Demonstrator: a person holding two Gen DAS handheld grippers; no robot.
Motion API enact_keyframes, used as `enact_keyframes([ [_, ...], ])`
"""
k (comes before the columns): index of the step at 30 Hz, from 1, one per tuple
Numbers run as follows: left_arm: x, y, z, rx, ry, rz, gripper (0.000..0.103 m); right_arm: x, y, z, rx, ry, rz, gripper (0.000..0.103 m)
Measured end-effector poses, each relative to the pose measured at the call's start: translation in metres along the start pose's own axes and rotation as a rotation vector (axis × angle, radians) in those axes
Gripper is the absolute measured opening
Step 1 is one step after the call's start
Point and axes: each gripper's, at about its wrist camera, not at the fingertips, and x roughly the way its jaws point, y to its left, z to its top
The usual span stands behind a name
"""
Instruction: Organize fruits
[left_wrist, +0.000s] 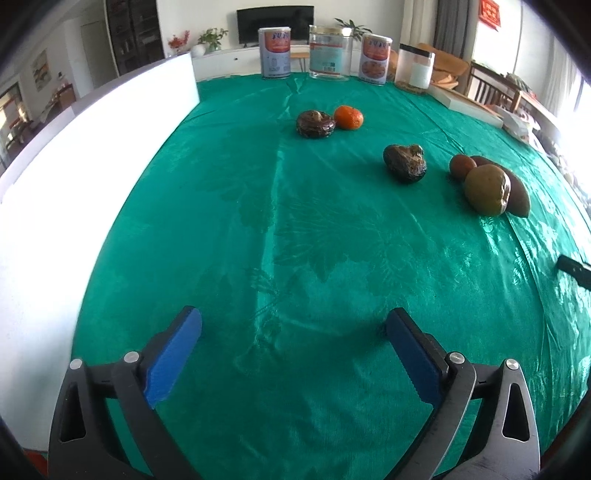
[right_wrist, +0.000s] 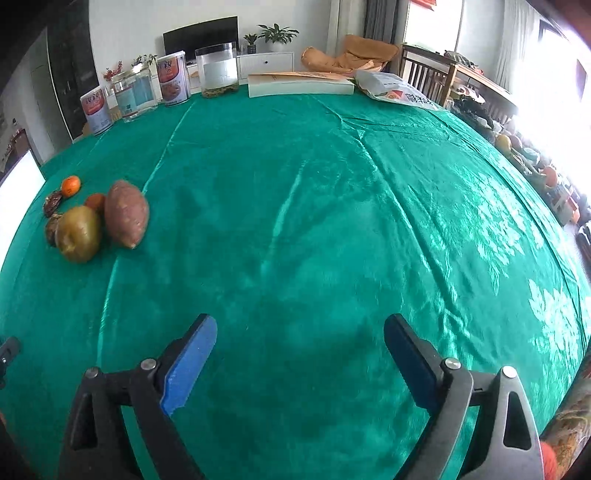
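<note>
On the green tablecloth (left_wrist: 295, 240) lie an orange tangerine (left_wrist: 348, 117), a dark shrivelled fruit (left_wrist: 315, 124) beside it, a second dark fruit (left_wrist: 405, 163), and at the right a cluster of a green-brown apple (left_wrist: 487, 189), a small reddish fruit (left_wrist: 461, 166) and a sweet potato (left_wrist: 517, 192). The right wrist view shows the apple (right_wrist: 79, 233), the sweet potato (right_wrist: 126, 213) and the tangerine (right_wrist: 70, 184) at its far left. My left gripper (left_wrist: 293, 325) is open and empty, well short of the fruits. My right gripper (right_wrist: 300, 332) is open and empty over bare cloth.
Two cans (left_wrist: 275, 53), (left_wrist: 375, 59) and clear jars (left_wrist: 330, 51), (left_wrist: 414, 66) line the table's far edge. A flat white box (right_wrist: 300, 86) and a plastic bag (right_wrist: 397, 90) lie at the far right. A white board (left_wrist: 92, 155) borders the left side.
</note>
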Motion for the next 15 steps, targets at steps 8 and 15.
enact_keyframes([
  [8, 0.013, 0.003, 0.013, -0.029, -0.012, 0.006, 0.102, 0.069, -0.01, 0.092, 0.02, -0.024, 0.032, 0.103],
  [15, 0.012, 0.005, 0.011, -0.034, -0.012, 0.007, 0.103, 0.086, -0.011, 0.117, 0.018, -0.031, 0.036, 0.103],
])
